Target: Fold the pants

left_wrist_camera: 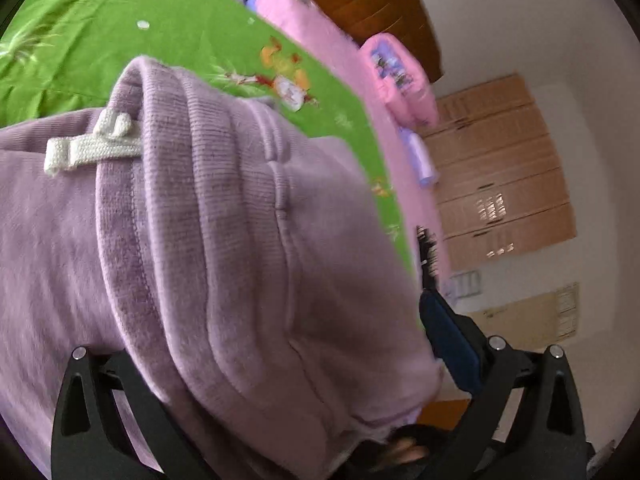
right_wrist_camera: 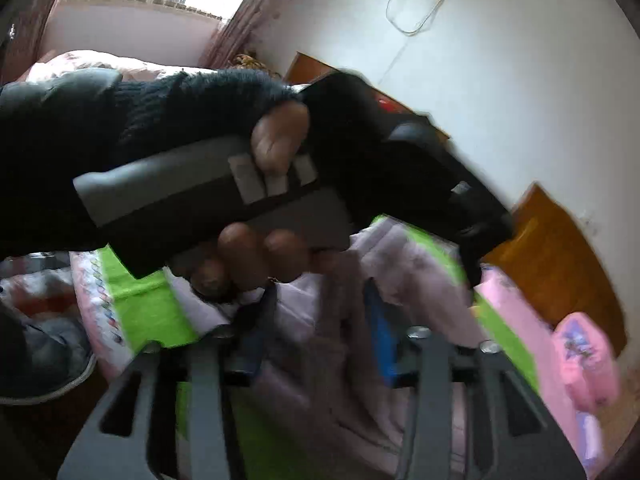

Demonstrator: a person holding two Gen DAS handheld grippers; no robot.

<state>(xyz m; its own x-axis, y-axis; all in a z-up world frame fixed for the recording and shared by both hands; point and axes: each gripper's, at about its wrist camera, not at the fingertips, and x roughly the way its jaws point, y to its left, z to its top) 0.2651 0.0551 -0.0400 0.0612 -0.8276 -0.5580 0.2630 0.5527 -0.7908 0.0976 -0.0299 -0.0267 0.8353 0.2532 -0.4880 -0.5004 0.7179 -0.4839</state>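
In the left wrist view, the soft lilac fleece pants (left_wrist_camera: 224, 248) fill most of the frame, draped thickly over the left gripper (left_wrist_camera: 276, 360) with the ribbed waistband uppermost and a flat cream drawstring (left_wrist_camera: 90, 146) lying across the cloth at the left. The fabric bunches between the black arms of the gripper and covers the near finger; only the blue-padded finger (left_wrist_camera: 448, 340) on the right shows clear of it, set wide from the other side, so the jaws stand spread with the garment lying across them, and whether they pinch any fold of it cannot be told. Behind the pants lies a bright green bedsheet with cartoon prints (left_wrist_camera: 192, 32), edged by a pink quilt (left_wrist_camera: 320, 36), with a stack of brown cardboard boxes (left_wrist_camera: 500, 168) against the white wall. In the right wrist view, the right gripper (right_wrist_camera: 316, 320) points down at the lilac pants, which lie in a crumpled heap on the green sheet; its two blue-padded fingers stand apart, with the cloth seen in the gap behind them, the jaws released and holding nothing that can be made out. Across the upper frame a hand in a black fingerless glove (right_wrist_camera: 256, 208) grips the grey handle of the left gripper just above the heap. The picture is blurred.
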